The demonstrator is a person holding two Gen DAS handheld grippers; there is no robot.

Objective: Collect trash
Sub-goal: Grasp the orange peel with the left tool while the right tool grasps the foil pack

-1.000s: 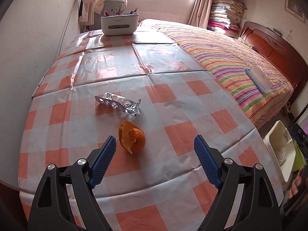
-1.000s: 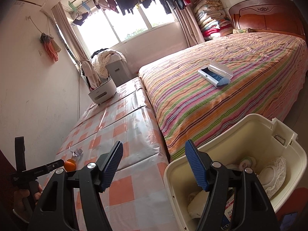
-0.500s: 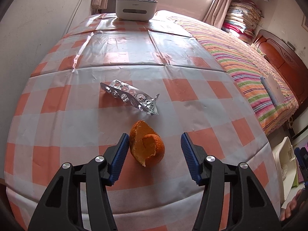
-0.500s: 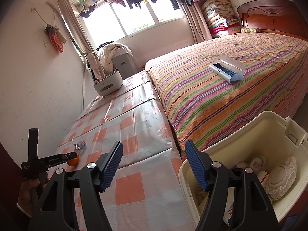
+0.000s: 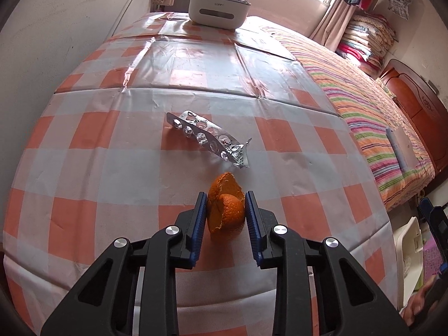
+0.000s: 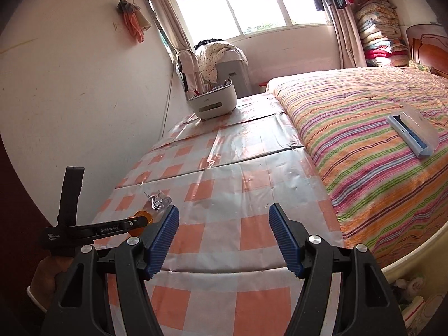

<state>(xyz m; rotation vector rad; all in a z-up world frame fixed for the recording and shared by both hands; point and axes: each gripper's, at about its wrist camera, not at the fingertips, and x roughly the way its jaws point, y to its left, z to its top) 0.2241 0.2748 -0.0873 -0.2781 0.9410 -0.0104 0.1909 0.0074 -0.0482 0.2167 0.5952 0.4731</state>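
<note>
An orange peel [image 5: 225, 206] lies on the checked tablecloth [image 5: 112, 168] near the front edge. My left gripper [image 5: 226, 210] is shut on the peel, its blue pads touching both sides. An empty silver blister pack [image 5: 207, 137] lies just beyond the peel. In the right wrist view the peel [image 6: 141, 215] and blister pack [image 6: 158, 200] show at the left, with the left gripper [image 6: 131, 224] on the peel. My right gripper [image 6: 224, 235] is open and empty, above the table's near edge.
A white box of pens [image 5: 219, 9] stands at the table's far end. A striped bed [image 6: 378, 140] with a blue-white case [image 6: 414, 133] runs along the right. A cream bin [image 5: 406, 254] with rubbish stands on the floor at the right; its rim [image 6: 414, 254] shows below my right gripper.
My left gripper moved forward over the orange peel and closed on it. My right gripper swung left from above the bin toward the table, staying open.
</note>
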